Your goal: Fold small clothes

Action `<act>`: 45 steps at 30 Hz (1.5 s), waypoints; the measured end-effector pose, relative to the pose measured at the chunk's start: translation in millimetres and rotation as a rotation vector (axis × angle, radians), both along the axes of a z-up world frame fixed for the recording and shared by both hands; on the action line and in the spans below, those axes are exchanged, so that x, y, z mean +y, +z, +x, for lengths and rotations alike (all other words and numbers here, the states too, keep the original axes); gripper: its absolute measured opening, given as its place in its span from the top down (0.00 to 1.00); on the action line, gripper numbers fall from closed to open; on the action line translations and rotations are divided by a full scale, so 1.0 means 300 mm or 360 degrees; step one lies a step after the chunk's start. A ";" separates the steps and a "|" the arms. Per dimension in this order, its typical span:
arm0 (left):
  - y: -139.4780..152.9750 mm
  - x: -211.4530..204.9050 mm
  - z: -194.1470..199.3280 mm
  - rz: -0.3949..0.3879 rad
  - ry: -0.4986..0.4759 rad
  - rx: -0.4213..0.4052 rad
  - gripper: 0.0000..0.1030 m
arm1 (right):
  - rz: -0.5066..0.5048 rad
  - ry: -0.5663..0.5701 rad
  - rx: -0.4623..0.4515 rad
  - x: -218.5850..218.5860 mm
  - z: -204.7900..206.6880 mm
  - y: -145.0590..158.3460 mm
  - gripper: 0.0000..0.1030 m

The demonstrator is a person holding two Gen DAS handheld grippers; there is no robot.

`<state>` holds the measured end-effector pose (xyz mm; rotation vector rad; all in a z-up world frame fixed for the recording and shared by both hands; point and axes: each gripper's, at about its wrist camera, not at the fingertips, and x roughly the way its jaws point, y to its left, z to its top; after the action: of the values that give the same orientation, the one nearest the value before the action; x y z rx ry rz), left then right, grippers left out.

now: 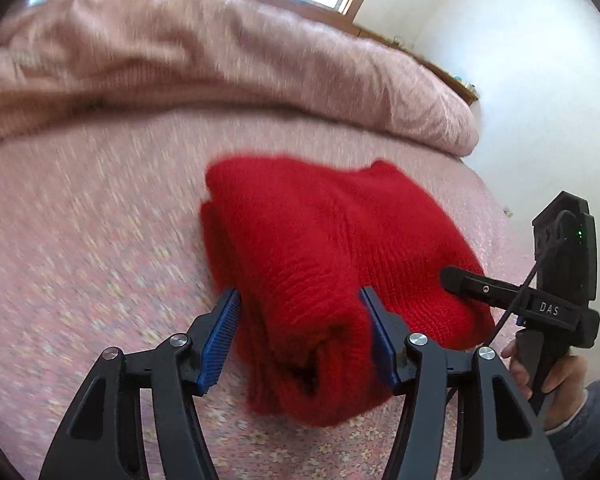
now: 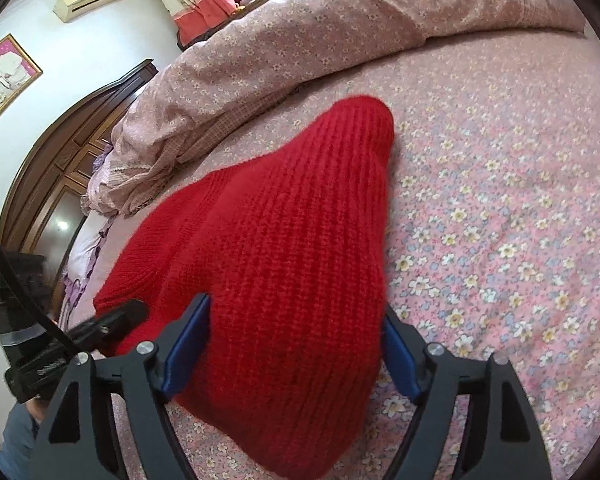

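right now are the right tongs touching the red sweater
Touching. The right wrist view shows the right tongs wide apart, with the folded red sweater bulging between them and pressing against both blue pads.

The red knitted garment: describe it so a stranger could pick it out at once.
A bed with a pink flowered sheet fills both views, a bunched quilt of similar print along its far side. On the flat sheet nearer the cameras lies the red knitted garment, folded into a thick bundle. It is the only plain, bright red, ribbed thing there, and both grippers' blue-padded jaws straddle its near edge.
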<state>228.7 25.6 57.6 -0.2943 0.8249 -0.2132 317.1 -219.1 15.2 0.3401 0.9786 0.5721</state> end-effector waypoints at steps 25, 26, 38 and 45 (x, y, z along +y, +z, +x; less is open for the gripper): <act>-0.008 -0.085 -0.008 0.0243 -0.0094 -0.0080 0.71 | -0.0387 0.0181 -0.0359 0.076 -0.197 0.093 0.94; -0.018 -0.086 -0.004 0.0259 -0.0090 -0.0073 0.71 | -0.0380 0.0182 -0.0371 0.076 -0.203 0.094 0.94; -0.041 -0.092 0.000 0.0271 -0.0120 -0.0013 0.71 | -0.0289 0.0154 -0.0336 0.035 -0.210 0.082 0.94; -0.042 -0.100 -0.007 0.0312 -0.0123 -0.0022 0.71 | -0.0268 0.0157 -0.0335 0.032 -0.205 0.080 0.94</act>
<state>226.6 -4.5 45.0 -0.0770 0.8377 -0.2049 255.7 -209.5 39.1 0.0797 0.8367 0.5976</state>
